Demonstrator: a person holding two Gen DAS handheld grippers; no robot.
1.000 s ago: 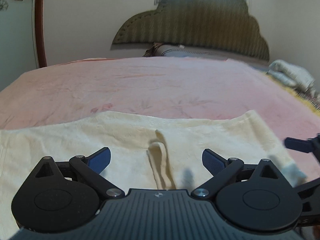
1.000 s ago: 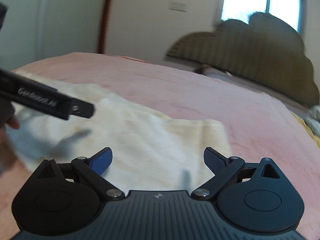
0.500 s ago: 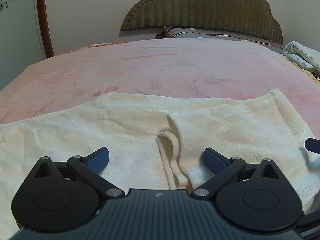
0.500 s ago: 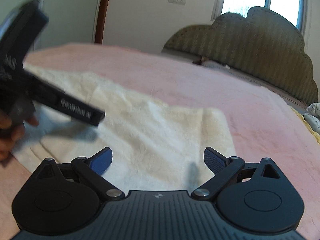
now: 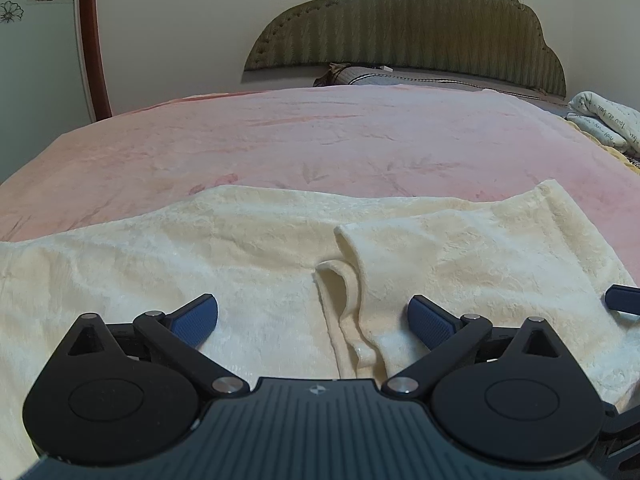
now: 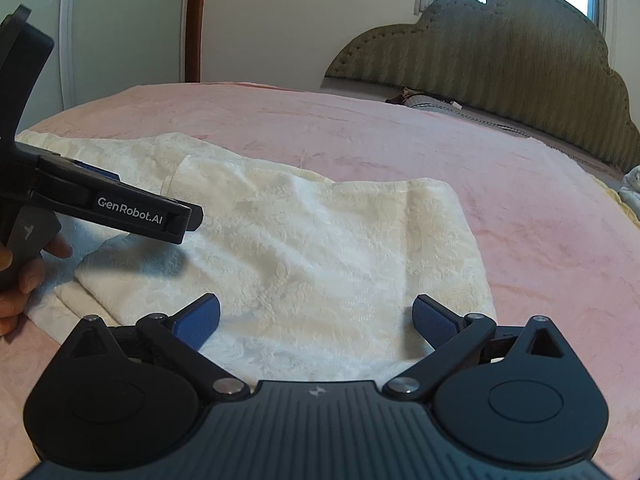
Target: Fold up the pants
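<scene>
Pants first: the cream, plush-textured pants (image 5: 248, 264) lie spread flat across the pink blanket-covered bed (image 5: 340, 140), near its front edge, with one part already doubled over so that a raised folded edge runs toward us in the left wrist view. Our left claw (image 5: 312, 318) hangs just above that folded edge, its blue-padded fingers (image 5: 196, 316) spread wide with nothing between them. Our right claw (image 6: 316, 316) is likewise spread and empty, poised over the right-hand part of the cloth; in its view we also see the left claw's black body (image 6: 132, 210) held by a hand (image 6: 24, 276) at the left edge.

We judge the step in hand to be taking hold of the near edge for the next fold. To do it well, we should bring each claw down until the lower finger slides under the fabric's edge, and catch every layer at the doubled part, since pinching only the top layer would pull the earlier fold apart. The plush cloth looks thick and soft, so we close fully before lifting. We then lift both sides evenly and carry them at the same pace, keeping the edge taut between the claws so no crease bunches in the middle. The olive padded headboard (image 5: 404, 24) and the folded bedding at the far right (image 5: 600, 124) stand well apart from the work.
</scene>
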